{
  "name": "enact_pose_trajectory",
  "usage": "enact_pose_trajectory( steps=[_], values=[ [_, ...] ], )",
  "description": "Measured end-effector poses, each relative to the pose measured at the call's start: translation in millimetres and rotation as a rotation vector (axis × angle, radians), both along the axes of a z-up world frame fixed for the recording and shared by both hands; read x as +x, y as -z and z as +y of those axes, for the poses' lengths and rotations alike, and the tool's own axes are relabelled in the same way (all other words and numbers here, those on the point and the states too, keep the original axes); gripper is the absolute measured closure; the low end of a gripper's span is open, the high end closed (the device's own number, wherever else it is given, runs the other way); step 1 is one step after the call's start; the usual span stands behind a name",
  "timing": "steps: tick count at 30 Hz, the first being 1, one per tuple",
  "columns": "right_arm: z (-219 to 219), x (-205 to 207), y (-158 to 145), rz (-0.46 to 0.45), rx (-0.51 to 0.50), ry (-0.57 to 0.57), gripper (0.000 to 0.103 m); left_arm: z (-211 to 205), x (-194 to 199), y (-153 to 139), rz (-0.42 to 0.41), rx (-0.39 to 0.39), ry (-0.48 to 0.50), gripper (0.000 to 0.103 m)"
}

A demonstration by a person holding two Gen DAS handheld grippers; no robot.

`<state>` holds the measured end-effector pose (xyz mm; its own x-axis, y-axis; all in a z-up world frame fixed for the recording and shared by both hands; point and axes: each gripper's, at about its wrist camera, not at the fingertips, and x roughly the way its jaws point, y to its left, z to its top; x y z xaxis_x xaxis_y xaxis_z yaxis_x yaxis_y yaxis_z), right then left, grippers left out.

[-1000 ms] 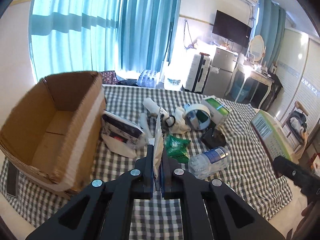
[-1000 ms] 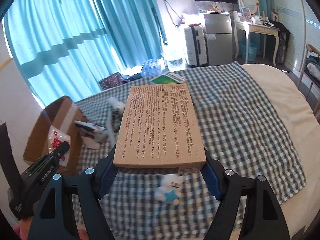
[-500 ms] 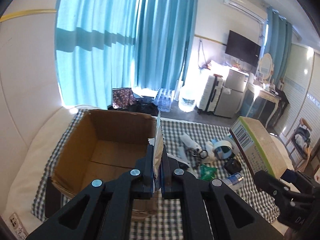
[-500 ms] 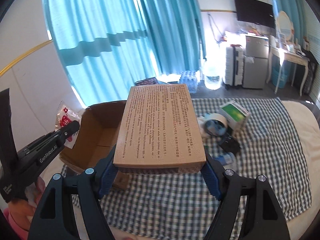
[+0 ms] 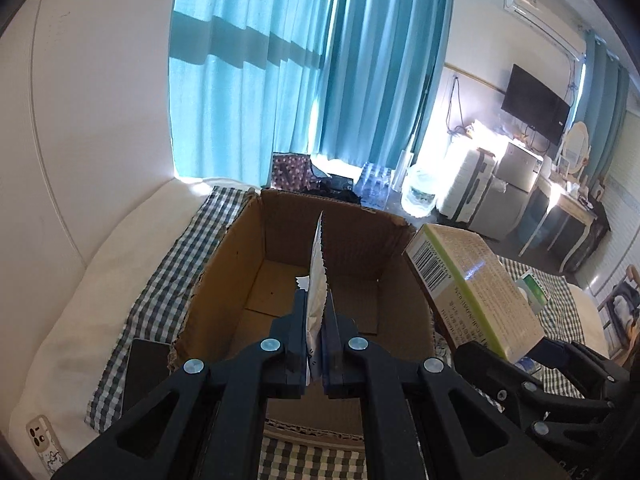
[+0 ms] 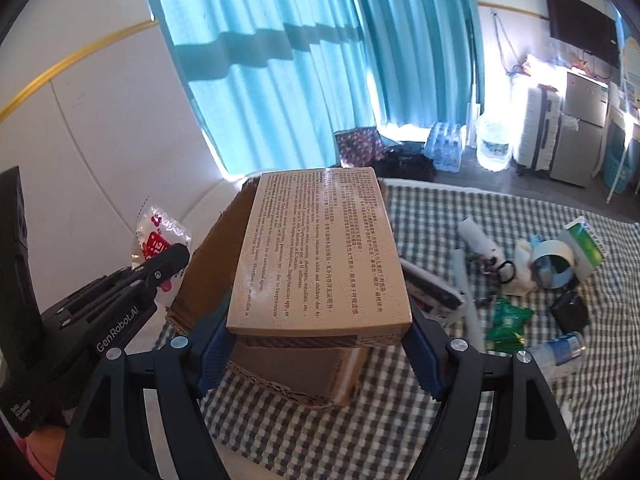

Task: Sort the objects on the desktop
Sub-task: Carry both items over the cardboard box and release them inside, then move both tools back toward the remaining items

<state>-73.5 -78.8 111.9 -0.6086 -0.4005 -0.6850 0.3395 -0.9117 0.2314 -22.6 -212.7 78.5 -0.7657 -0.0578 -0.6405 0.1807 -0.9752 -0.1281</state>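
An open cardboard box (image 5: 280, 264) stands on the checked cloth, its inside bare. My left gripper (image 5: 316, 308) is shut on a thin white snack packet (image 5: 318, 272), held edge-on above the box's opening; from the right wrist view the packet (image 6: 160, 236) shows red print. My right gripper (image 6: 320, 336) is shut on a flat tan medicine carton (image 6: 320, 248) with printed text, held over the cardboard box (image 6: 216, 264). That carton (image 5: 468, 284) hangs at the box's right rim in the left wrist view.
Several loose items lie on the cloth to the right: a tape roll (image 6: 554, 264), a green-white carton (image 6: 586, 244), a green packet (image 6: 508, 316), a plastic bottle (image 6: 560, 350), a black pouch (image 6: 570, 312). A phone (image 5: 42, 446) lies at the mattress edge.
Both grippers have swung left toward the cardboard box with their loads. The packet now hangs over the box's opening, and the medicine carton has come to the box's right side.
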Motion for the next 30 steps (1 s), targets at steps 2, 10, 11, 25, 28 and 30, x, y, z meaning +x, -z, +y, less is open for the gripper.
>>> enact_pose_trajectory(
  steps=[2, 10, 11, 25, 28, 30],
  values=[
    [-6, -8, 11, -0.02, 0.004, -0.009, 0.029, -4, -8, 10, -0.015, 0.011, -0.01, 0.099],
    [-12, -38, 40, -0.065, -0.009, -0.002, 0.028, -9, -33, 39, -0.071, 0.055, 0.0, 0.073],
    [-11, -40, 41, -0.06, -0.018, 0.009, 0.028, -9, -34, 40, -0.073, 0.051, -0.016, 0.046],
    [55, -39, 12, 0.011, -0.103, 0.129, 0.015, 27, -22, 9, -0.04, -0.018, -0.006, 0.015],
    [84, -23, -3, 0.038, -0.109, 0.165, 0.015, 57, -5, -7, -0.017, -0.024, 0.04, 0.011],
    [106, -8, -17, 0.068, -0.108, 0.195, 0.015, 79, 8, -18, 0.005, -0.013, 0.078, 0.005]
  ],
)
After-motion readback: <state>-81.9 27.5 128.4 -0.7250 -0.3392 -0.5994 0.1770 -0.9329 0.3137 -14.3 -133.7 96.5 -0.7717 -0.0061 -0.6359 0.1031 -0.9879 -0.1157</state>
